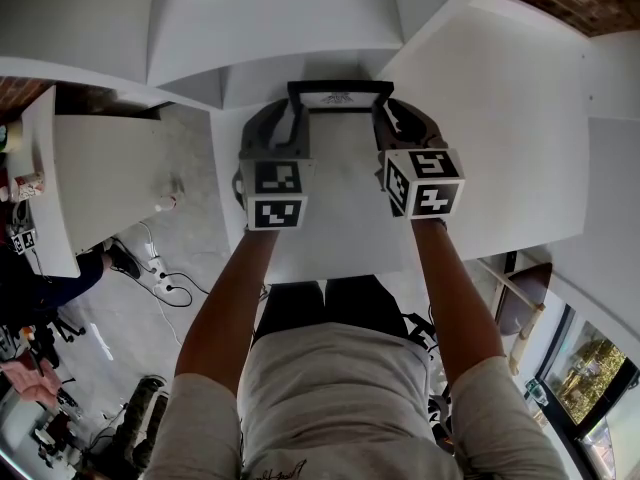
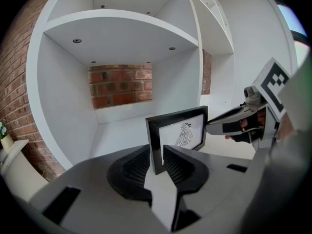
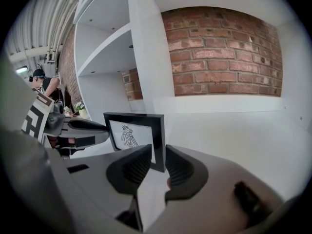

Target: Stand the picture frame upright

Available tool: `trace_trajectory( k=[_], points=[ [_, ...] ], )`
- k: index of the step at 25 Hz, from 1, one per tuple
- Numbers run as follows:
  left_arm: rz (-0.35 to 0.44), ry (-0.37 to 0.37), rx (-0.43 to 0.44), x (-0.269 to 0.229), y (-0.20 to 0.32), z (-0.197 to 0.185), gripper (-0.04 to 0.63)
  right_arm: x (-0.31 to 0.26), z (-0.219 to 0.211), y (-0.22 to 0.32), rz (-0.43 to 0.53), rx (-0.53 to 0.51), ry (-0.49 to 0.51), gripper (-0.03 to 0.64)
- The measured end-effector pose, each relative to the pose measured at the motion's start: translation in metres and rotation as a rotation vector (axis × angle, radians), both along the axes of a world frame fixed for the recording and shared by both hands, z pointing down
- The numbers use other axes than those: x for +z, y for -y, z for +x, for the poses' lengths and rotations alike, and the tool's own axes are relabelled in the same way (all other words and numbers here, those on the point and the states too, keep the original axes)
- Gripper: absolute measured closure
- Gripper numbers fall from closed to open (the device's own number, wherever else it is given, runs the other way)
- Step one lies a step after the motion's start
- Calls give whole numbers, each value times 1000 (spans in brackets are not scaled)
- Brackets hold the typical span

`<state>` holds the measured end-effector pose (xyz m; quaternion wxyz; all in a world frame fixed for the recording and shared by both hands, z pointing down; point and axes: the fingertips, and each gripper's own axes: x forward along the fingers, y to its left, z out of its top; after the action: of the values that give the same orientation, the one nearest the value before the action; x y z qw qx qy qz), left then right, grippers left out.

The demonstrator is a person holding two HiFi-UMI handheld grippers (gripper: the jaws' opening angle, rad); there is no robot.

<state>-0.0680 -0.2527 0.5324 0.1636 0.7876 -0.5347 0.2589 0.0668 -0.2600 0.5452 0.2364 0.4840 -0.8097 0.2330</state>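
A black picture frame (image 1: 340,96) with a small bird drawing stands upright on the white shelf board (image 1: 345,218). My left gripper (image 1: 295,110) is at its left side edge and my right gripper (image 1: 386,114) at its right side edge. In the left gripper view the frame (image 2: 181,132) has its near upright edge between my left gripper's (image 2: 156,152) jaws, with a thin gap at one pad. In the right gripper view the frame's (image 3: 132,133) near edge sits between my right gripper's (image 3: 158,152) pads, which lie close against it.
The board belongs to a white shelf unit (image 2: 122,28) with a brick wall (image 3: 224,52) behind. A white side table (image 1: 95,183) stands to the left, with cables (image 1: 165,288) on the floor. A person (image 3: 44,84) is far off at the left.
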Motion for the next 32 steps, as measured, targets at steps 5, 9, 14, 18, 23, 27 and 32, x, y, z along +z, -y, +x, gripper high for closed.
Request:
trace_trajectory(
  k=[5,9,14,18,23,27,32],
  points=[
    [0,1,2,-3,-3,1,502,-1,1,-5,-4,2,6,541],
    [-4,-9,-9,-7,-8,-1,502,-4,1,-10,-3,11,16,541],
    [2,-7,-3,-14,-13,-2,502,-10,-1,-15,-2,10,28,541],
    [-3,-28,-10,-22,-19,-3,502,-19,0,-20,6,6,30,541],
    [-13,-39,7,-29,-33,-2,502,-27,-2,-32,3,-3,37,541],
    [-16,-55,7,-37,-41,-2,502,-34,-8,-44,-5,-33,37,541],
    [-8,-73,28,-54,-55,1,510,-51,-14,-57,7,-63,46,541]
  ],
)
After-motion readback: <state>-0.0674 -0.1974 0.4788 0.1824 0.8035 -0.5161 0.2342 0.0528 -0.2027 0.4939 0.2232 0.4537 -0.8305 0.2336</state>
